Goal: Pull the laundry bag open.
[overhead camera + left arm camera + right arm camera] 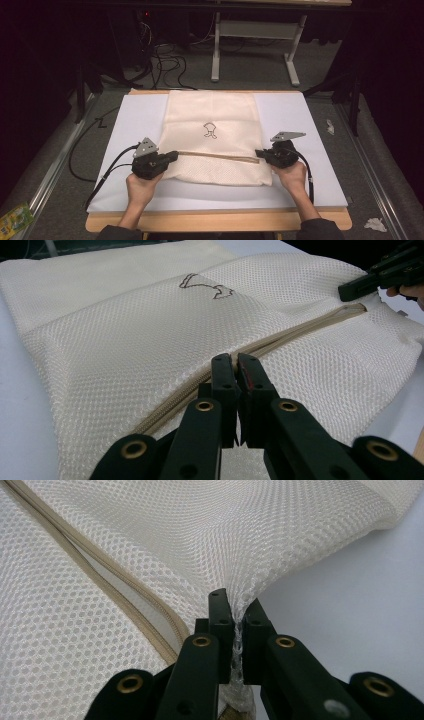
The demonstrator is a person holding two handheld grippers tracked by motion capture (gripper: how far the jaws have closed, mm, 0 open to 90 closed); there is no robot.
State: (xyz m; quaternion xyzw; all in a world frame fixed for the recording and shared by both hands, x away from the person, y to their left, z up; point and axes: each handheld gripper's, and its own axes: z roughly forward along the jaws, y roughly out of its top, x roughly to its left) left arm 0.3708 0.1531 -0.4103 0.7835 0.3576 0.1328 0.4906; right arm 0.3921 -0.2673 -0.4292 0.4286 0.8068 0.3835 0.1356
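Note:
A cream mesh bag [215,120] with a small dark emblem [210,130] lies flat on a white sheet [310,125]. A tan zipper [220,156] crosses its near part. My left gripper [175,155] sits at the zipper's left end. In the left gripper view its jaws [233,360] are shut over the zipper [300,330], and any pull tab is hidden between them. My right gripper [257,153] is at the zipper's right end. In the right gripper view it [234,600] is shut on a pinched fold of mesh [225,530] beside the zipper [100,570].
The sheet covers a wooden table whose front edge [215,220] is bare. On the floor beyond are cables [165,65] and a white desk frame [216,50]. A crumpled scrap [375,224] lies at the right and a green packet [15,217] at the left.

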